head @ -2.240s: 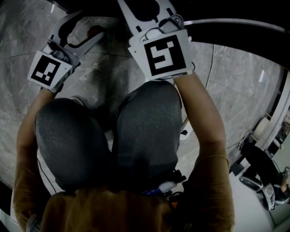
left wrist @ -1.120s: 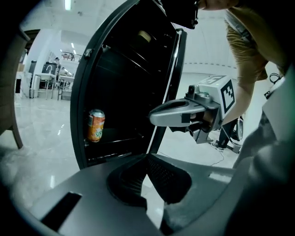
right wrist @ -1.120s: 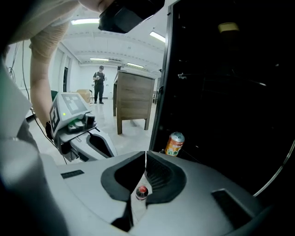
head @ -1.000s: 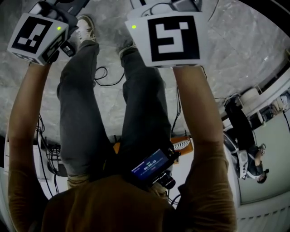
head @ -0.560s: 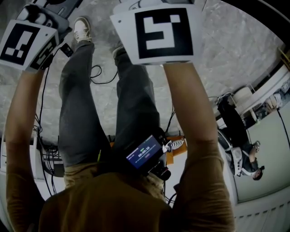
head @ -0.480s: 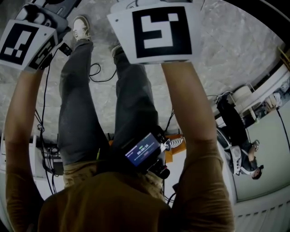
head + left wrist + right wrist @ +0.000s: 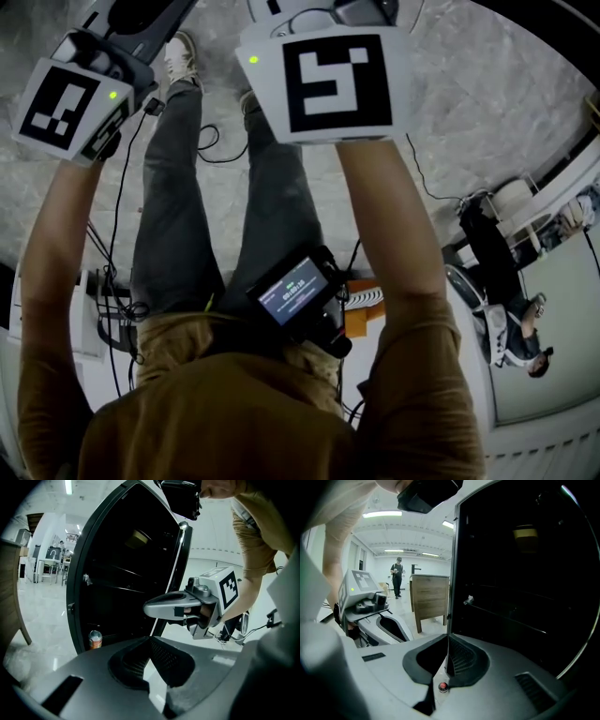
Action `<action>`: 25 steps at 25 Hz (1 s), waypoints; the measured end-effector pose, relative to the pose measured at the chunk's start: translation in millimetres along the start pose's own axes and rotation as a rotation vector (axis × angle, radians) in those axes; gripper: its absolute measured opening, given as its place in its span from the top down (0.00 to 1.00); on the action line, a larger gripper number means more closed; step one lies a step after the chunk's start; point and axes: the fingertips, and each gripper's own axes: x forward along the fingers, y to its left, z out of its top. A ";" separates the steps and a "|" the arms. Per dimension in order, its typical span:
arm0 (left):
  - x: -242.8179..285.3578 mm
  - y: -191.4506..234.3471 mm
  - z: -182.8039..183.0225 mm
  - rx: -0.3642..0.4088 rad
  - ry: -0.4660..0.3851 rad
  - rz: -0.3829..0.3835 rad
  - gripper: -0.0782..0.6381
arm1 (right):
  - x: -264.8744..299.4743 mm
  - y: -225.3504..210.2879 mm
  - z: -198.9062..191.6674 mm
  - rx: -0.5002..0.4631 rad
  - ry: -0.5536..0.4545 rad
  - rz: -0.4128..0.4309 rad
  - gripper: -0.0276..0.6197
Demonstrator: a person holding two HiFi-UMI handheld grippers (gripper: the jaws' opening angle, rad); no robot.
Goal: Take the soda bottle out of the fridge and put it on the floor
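The fridge point(image 7: 117, 578) stands open with a dark inside, which also fills the right of the right gripper view point(image 7: 525, 602). A small orange drink container with a silver top point(image 7: 95, 640) stands low at the fridge's bottom left corner. No bottle shows in the head view. My left gripper point(image 7: 150, 639) is shut and empty, held up before the fridge opening; its marker cube point(image 7: 70, 103) is at the upper left. My right gripper point(image 7: 448, 639) is also shut with nothing in it, level beside the left point(image 7: 149, 609). A tiny red round spot point(image 7: 442, 686) shows behind its jaws.
Cables point(image 7: 211, 145) trail over the grey marble floor by my feet. A wooden cabinet point(image 7: 431, 599) and a standing person point(image 7: 397, 576) are left of the fridge. Another person point(image 7: 502, 281) is at the right. A screen device point(image 7: 292, 292) hangs at my waist.
I have risen from a crouch to standing. Both grippers came up off the floor, away from a red-capped thing there. In the last second the left gripper shifted slightly right.
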 end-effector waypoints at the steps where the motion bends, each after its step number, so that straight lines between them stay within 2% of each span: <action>1: -1.4 -0.5 4.0 0.000 0.000 0.003 0.89 | -1.3 0.5 2.8 0.000 0.002 0.003 0.95; 8: -17.6 -8.2 52.0 0.002 -0.061 0.061 0.89 | -28.2 -1.2 38.7 0.001 -0.037 -0.021 0.95; 13: -28.2 -17.0 95.0 0.037 -0.103 0.078 0.89 | -46.5 -9.8 70.0 0.024 -0.068 -0.054 0.95; 18: -47.6 -27.9 122.2 0.012 -0.113 0.122 0.89 | -62.9 -11.7 102.6 0.032 -0.097 -0.089 0.95; 25: -73.8 -42.3 162.9 0.037 -0.155 0.155 0.89 | -96.4 -13.4 149.0 0.023 -0.146 -0.136 0.95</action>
